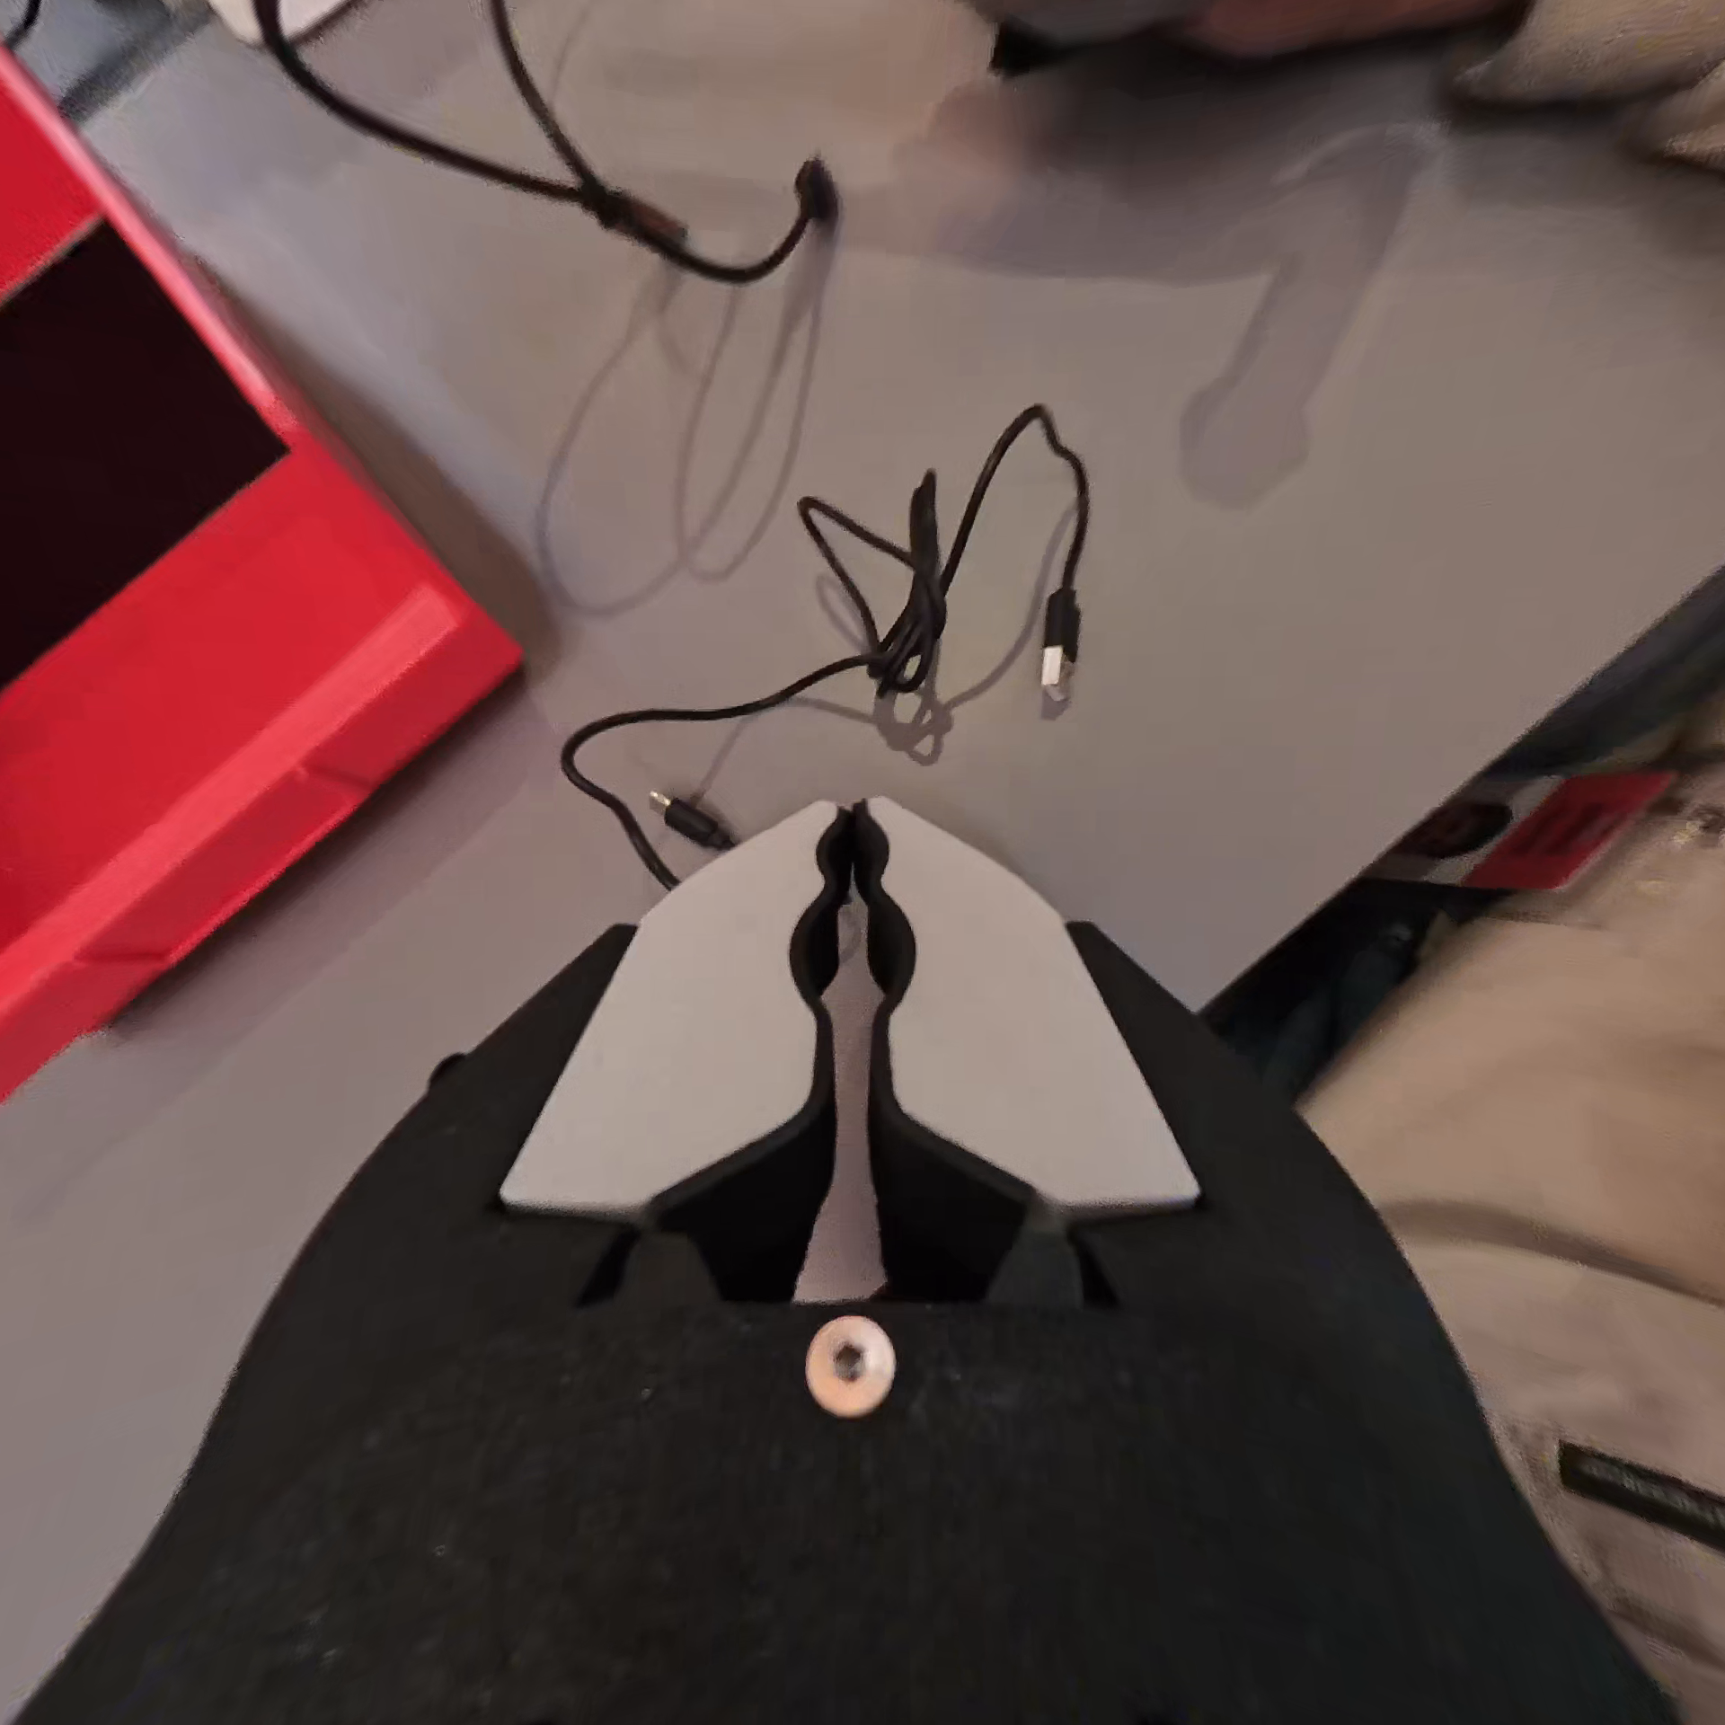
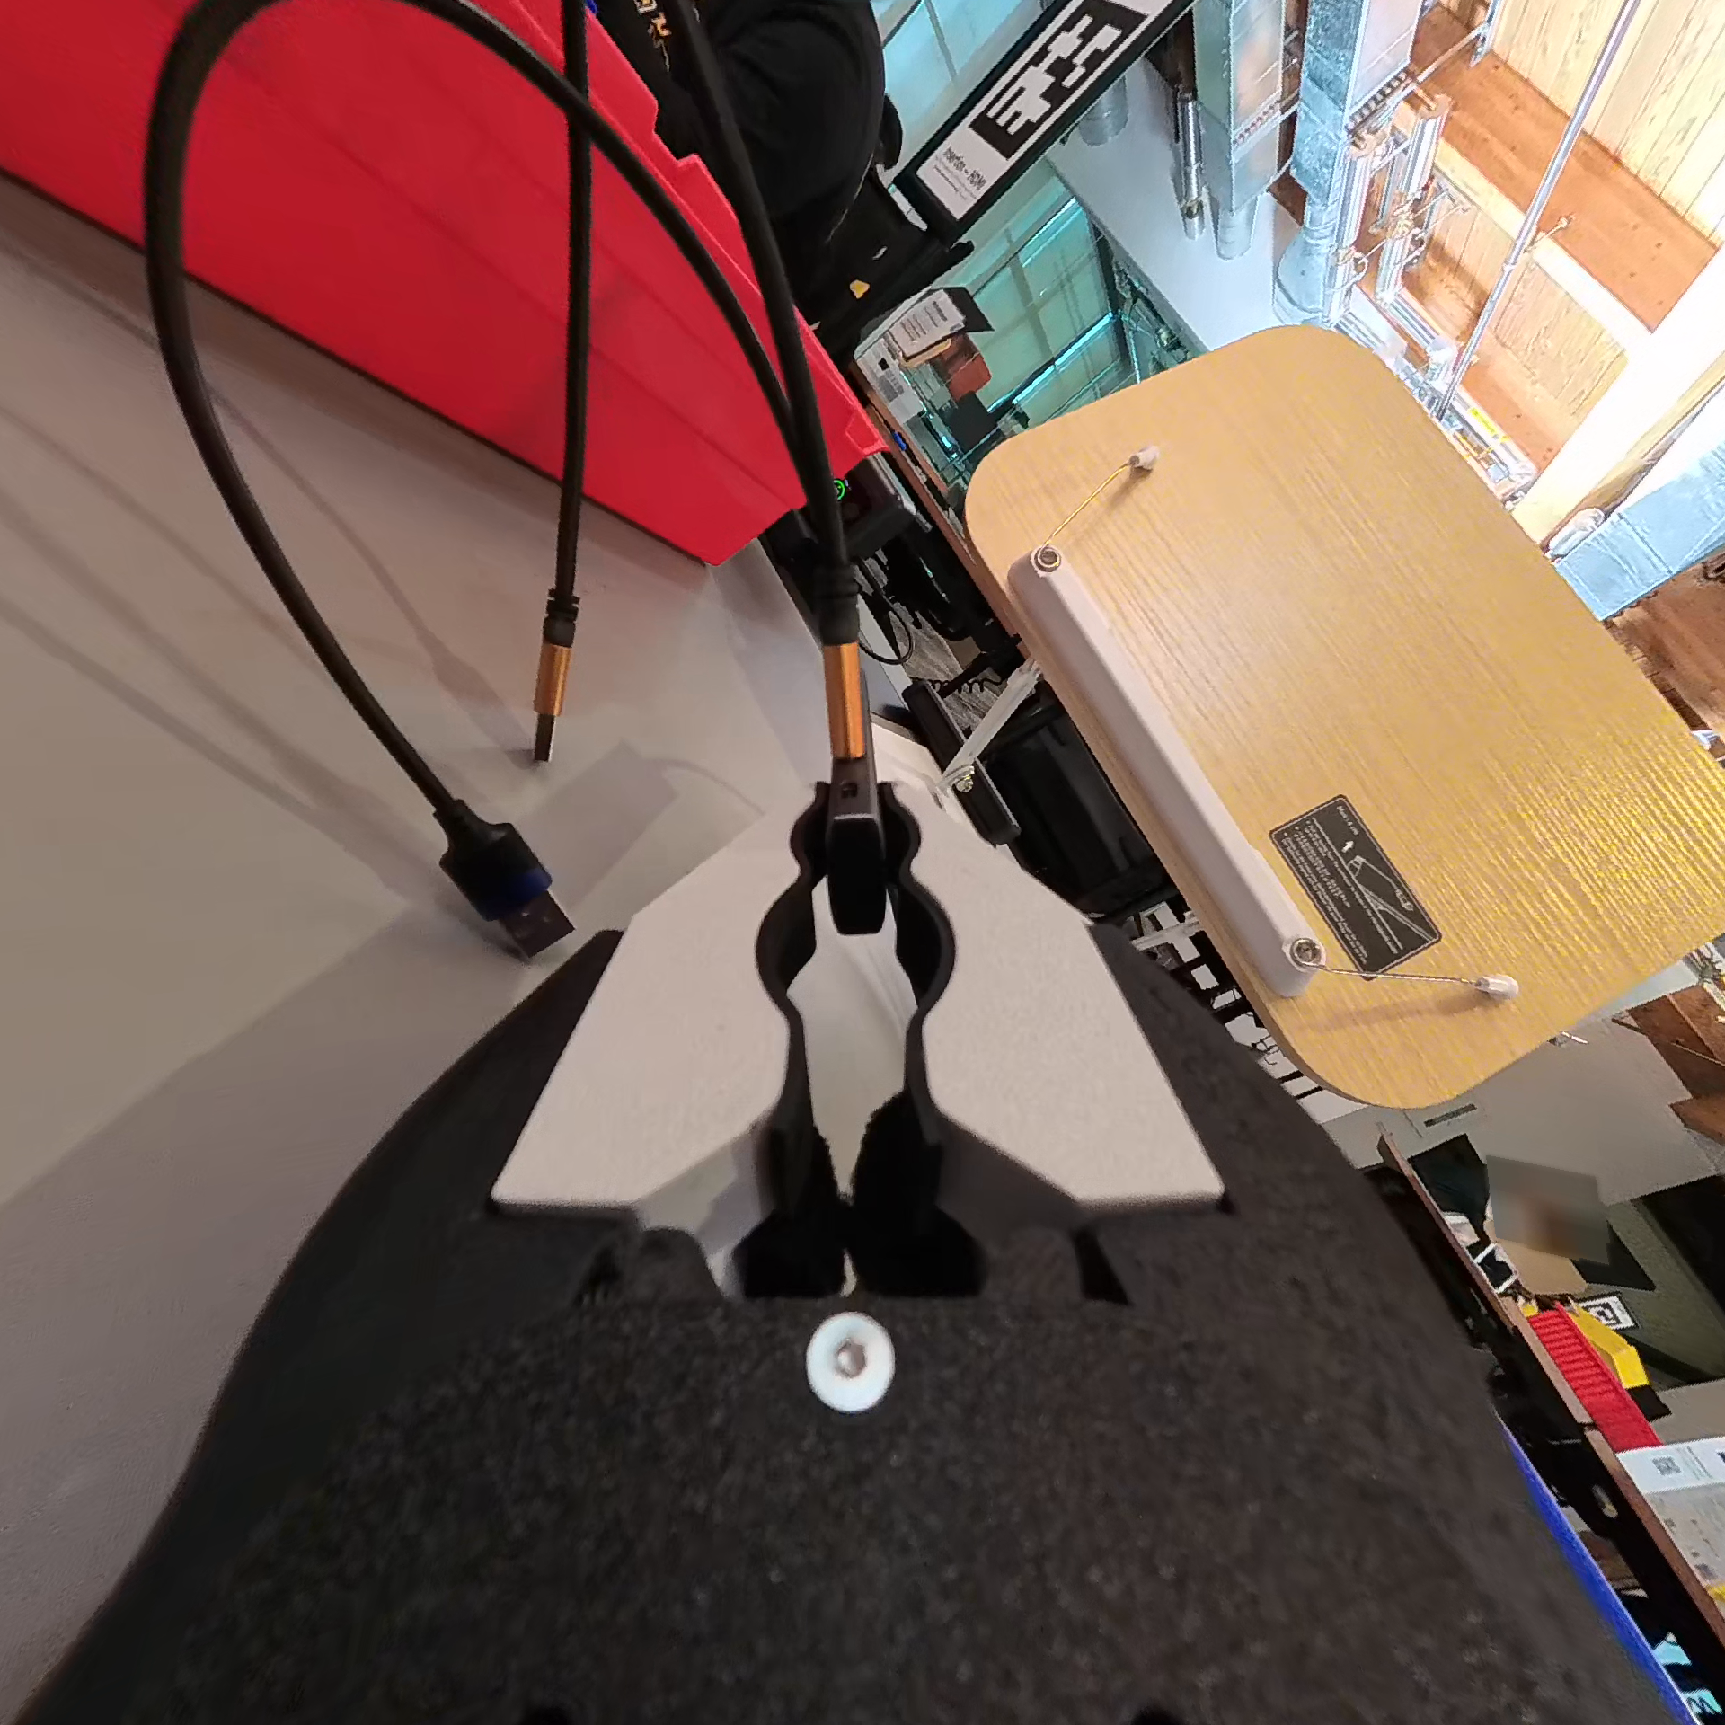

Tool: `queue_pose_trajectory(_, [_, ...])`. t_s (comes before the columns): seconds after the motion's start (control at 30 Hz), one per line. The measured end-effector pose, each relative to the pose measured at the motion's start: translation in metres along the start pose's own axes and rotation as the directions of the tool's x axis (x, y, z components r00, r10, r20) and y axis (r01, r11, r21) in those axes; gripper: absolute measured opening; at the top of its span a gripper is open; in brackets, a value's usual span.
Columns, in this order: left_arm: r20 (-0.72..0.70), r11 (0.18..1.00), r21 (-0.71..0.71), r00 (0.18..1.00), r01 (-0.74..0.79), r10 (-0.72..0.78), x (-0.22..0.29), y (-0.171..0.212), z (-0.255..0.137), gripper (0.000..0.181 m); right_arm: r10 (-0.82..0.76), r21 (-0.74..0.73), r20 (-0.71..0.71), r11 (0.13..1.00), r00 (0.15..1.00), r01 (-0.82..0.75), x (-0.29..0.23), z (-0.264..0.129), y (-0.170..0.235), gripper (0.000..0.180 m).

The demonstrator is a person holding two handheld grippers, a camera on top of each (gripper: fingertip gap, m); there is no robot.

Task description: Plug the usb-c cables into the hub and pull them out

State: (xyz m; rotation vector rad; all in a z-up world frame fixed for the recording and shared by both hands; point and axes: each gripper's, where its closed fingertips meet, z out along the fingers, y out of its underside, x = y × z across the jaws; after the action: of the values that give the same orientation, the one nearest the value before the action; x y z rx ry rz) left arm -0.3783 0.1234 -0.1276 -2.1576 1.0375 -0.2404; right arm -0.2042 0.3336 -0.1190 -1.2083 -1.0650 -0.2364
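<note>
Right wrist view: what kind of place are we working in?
Probably a workshop or lab: a red storage bin on the grey table, a fiducial marker sign and cluttered equipment shelves behind.

Right gripper [image 2: 854,840] clamps black hub [image 2: 854,873] — cable [image 2: 843,691] attached.

Left view looks down near table [image 1: 1213,467]; right tilts sideways.

The left gripper [image 1: 854,814] fills the lower middle of its frame: a black, grainy-textured body, two pale grey fingers [image 1: 709,1008] with black wavy inner pads, and one silver hex screw [image 1: 849,1366]. The right gripper [image 2: 854,803] looks alike, with a whitish screw [image 2: 849,1360] at lower centre.
</note>
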Motion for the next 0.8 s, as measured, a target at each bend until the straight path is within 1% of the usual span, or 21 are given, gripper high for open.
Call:
queue_pose_trajectory(0.1, [-0.031,0.991,-0.014,0.99,-0.136,0.135,0.011,-0.004,-0.009,0.011,-0.001,0.0,0.003,1.0,1.0,0.001,-0.001,0.0,0.0,0.009])
queue_pose_trajectory(0.13, [-0.022,0.98,-0.042,0.981,-0.193,0.192,0.013,-0.003,-0.007,0.022,-0.003,-0.001,0.003,1.0,1.0,0.003,-0.001,0.0,0.0,0.009])
queue_pose_trajectory(0.17, [-0.016,0.962,-0.088,0.966,-0.257,0.257,0.016,0.001,-0.004,0.028,-0.004,-0.001,0.004,1.0,1.0,0.004,-0.001,0.0,0.0,0.009])
queue_pose_trajectory(0.23, [-0.009,0.901,-0.207,0.922,-0.38,0.387,0.015,0.014,0.005,0.035,-0.006,-0.003,0.006,1.0,1.0,0.006,-0.002,0.001,0.0,0.009])
queue_pose_trajectory(0.33, [-0.02,0.812,-0.358,0.873,-0.461,0.487,0.003,0.032,0.022,0.037,-0.01,-0.004,0.006,1.0,1.0,0.01,-0.003,0.001,0.0,0.009])
queue_pose_trajectory(0.4, [-0.022,0.74,-0.453,0.836,-0.497,0.548,-0.01,0.045,0.031,0.033,-0.012,-0.005,0.007,1.0,1.0,0.012,-0.003,0.0,0.0,0.009])
queue_pose_trajectory(0.47, [-0.056,0.639,-0.539,0.78,-0.549,0.623,-0.021,0.061,0.035,0.005,-0.012,-0.005,0.007,1.0,1.0,0.012,-0.003,0.0,0.0,0.009])
queue_pose_trajectory(0.5, [-0.071,0.616,-0.542,0.762,-0.571,0.643,-0.021,0.064,0.037,0.004,-0.009,-0.005,0.007,1.0,1.0,0.009,-0.003,0.0,0.0,0.009])
queue_pose_trajectory(0.53, [-0.065,0.634,-0.51,0.761,-0.581,0.645,-0.019,0.061,0.039,0.004,-0.007,-0.005,0.007,1.0,1.0,0.007,-0.002,0.0,0.0,0.009])
queue_pose_trajectory(0.6, [-0.065,0.712,-0.4,0.793,-0.577,0.606,-0.008,0.048,0.039,0.002,-0.006,-0.007,0.012,1.0,1.0,0.006,-0.003,0.001,0.0,0.009])
queue_pose_trajectory(0.67, [-0.061,0.802,-0.274,0.842,-0.531,0.537,-0.001,0.03,0.033,0.002,-0.007,-0.005,0.013,1.0,1.0,0.007,-0.004,0.001,0.0,0.009])
queue_pose_trajectory(0.73, [-0.147,0.889,-0.095,0.889,-0.448,0.433,0.015,0.01,0.021,0.002,-0.006,-0.003,0.017,1.0,1.0,0.006,-0.004,0.002,-0.001,0.009])
queue_pose_trajectory(0.77, [-0.223,0.921,0.02,0.896,-0.389,0.383,0.026,-0.004,0.012,0.002,-0.007,-0.003,0.021,1.0,1.0,0.007,-0.005,0.002,-0.001,0.009])
queue_pose_trajectory(0.8, [-0.315,0.938,0.141,0.884,-0.316,0.345,0.037,-0.019,0.0,0.002,-0.008,0.0,0.027,1.0,1.0,0.008,-0.006,0.002,-0.001,0.009])
